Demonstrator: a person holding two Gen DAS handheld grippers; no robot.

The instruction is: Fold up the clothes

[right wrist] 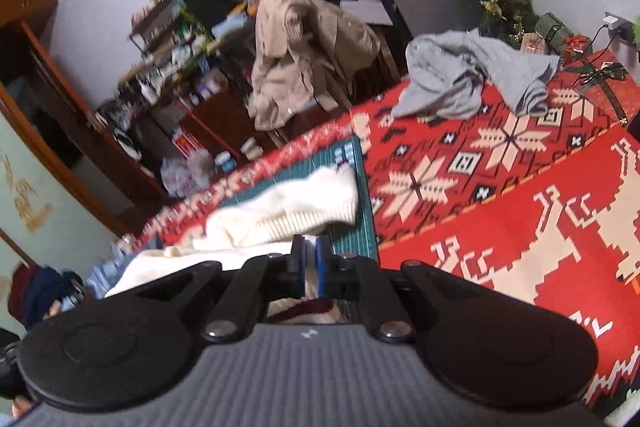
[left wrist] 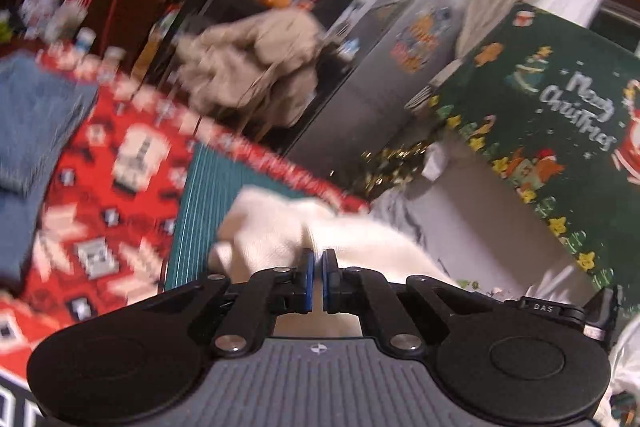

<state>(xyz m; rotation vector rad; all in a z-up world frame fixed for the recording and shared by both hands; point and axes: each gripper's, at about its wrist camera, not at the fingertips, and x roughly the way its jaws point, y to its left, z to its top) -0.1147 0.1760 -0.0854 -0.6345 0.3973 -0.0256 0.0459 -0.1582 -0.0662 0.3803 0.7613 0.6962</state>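
Note:
A cream-white knit sweater (left wrist: pixel 276 227) lies bunched on a green cutting mat (left wrist: pixel 208 187), which sits on the red patterned tablecloth (left wrist: pixel 100 163). My left gripper (left wrist: pixel 319 259) is shut on a fold of the sweater, its blue pads pinching the cloth at their tips. In the right wrist view the same sweater (right wrist: pixel 296 205) stretches across the mat (right wrist: pixel 358 163) with its ribbed hem to the right. My right gripper (right wrist: pixel 309 247) is shut on its near edge, with pale cloth showing between the pads. Both views are blurred by motion.
Folded blue denim (left wrist: pixel 36 115) rests on the cloth at the left. A crumpled grey garment (right wrist: pixel 460 79) lies at the far side of the table (right wrist: pixel 520 227). A beige coat (right wrist: pixel 304 59) hangs on a chair beyond, by cluttered shelves (right wrist: pixel 168 67), a fridge (left wrist: pixel 380 67) and a green Christmas cloth (left wrist: pixel 560 115).

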